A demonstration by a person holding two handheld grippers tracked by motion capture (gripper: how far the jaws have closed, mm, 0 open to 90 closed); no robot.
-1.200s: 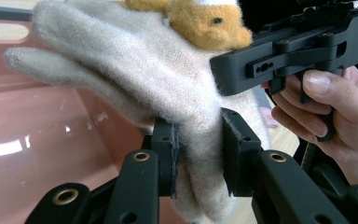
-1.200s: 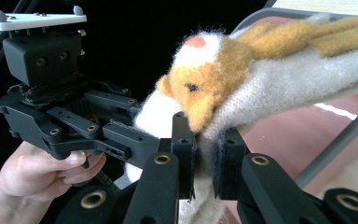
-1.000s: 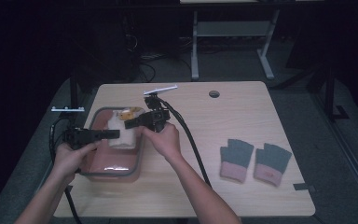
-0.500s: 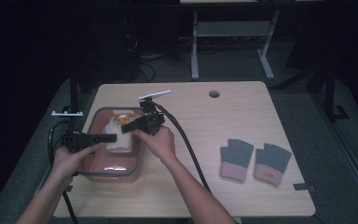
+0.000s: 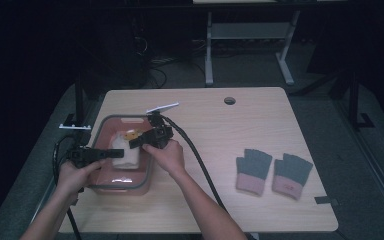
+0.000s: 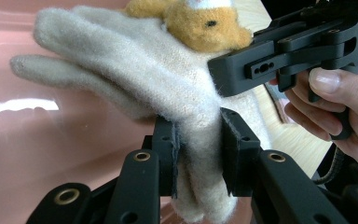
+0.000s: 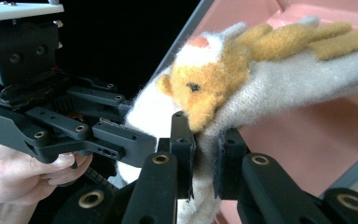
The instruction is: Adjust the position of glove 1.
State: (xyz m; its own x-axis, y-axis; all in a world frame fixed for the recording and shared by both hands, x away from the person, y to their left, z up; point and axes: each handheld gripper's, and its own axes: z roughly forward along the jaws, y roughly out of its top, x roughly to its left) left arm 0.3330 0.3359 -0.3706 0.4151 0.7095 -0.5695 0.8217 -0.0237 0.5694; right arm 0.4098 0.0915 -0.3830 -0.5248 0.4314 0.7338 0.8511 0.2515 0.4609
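A cream knitted glove [image 5: 124, 156] with an orange animal face [image 6: 200, 23] hangs low over a pink container [image 5: 122, 179] with a grey rim, at the table's left. My left gripper [image 5: 109, 154] is shut on the glove's cuff end [image 6: 198, 154], pads pressing from both sides. From the other side, my right gripper [image 5: 136, 143] is shut on the glove's edge just under the orange face [image 7: 205, 158]. Each gripper view also catches the other gripper close by, the right one [image 6: 284, 51] and the left one [image 7: 70, 126]. The glove's fingers [image 7: 307, 42] stretch over the container's pink inside [image 7: 317, 140].
A pair of grey gloves with pink cuffs [image 5: 253, 171] [image 5: 291, 176] lies flat on the right part of the wooden table [image 5: 220, 135]. A round cable hole [image 5: 229, 100] sits near the far edge. The right gripper's black cable [image 5: 200, 160] trails toward the near edge.
Both hands have sunk, bringing the cream glove lower into the pink container. The right gripper has drifted left and nearer. Both grips on the glove are unchanged.
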